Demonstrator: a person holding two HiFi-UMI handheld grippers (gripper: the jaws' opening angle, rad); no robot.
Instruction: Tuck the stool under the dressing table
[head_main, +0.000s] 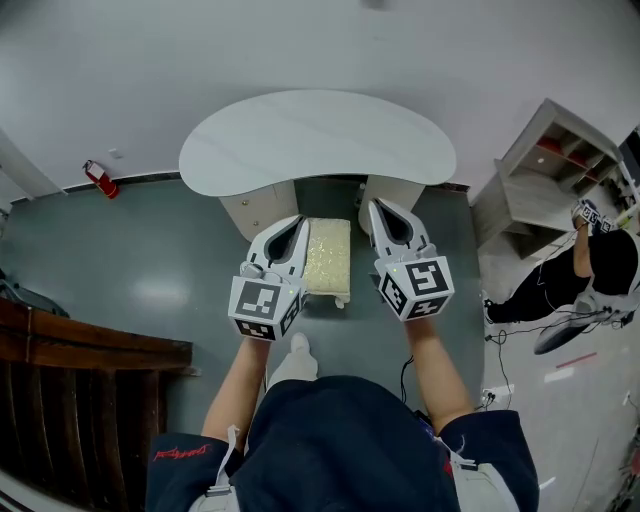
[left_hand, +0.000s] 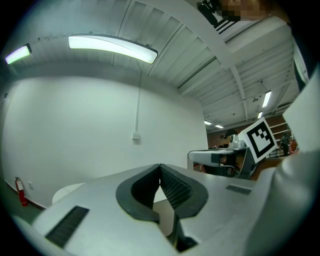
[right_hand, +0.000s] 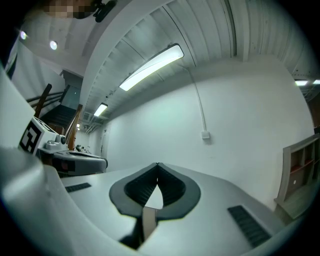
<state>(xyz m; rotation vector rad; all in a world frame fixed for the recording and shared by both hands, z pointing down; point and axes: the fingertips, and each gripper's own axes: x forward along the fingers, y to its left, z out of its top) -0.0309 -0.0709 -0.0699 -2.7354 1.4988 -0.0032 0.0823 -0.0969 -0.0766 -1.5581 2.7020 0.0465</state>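
From my end, both tools are held out in front of the person, pointing level towards the white wall (left_hand: 90, 125). The left tool (head_main: 297, 224) has its jaws pressed together with nothing between them; its own view shows the ribbed pads meeting at the tip. The right tool (head_main: 376, 207) is the same, its jaws together and empty. The stool (head_main: 327, 258), with its cream fuzzy seat, stands on the grey floor (head_main: 160, 270) between the two tools and in front of the table (head_main: 315, 140). Its far end reaches the gap between the left pedestal (head_main: 258, 208) and the right pedestal (head_main: 392, 188), while most of the seat lies out in front of the white kidney-shaped top. In the head view the left tool overlaps the stool's left edge, and the right tool's tip lies over the right pedestal, just beside the stool's far right corner. I cannot tell whether either tool touches the stool. The person's shoe (head_main: 299, 345) is just behind the stool's near end. A red fire extinguisher (head_main: 100, 180) lies by the wall to the left, well apart from the table. A pale shelf unit (head_main: 545, 175) stands to the right, with another person (head_main: 600, 270) near it.
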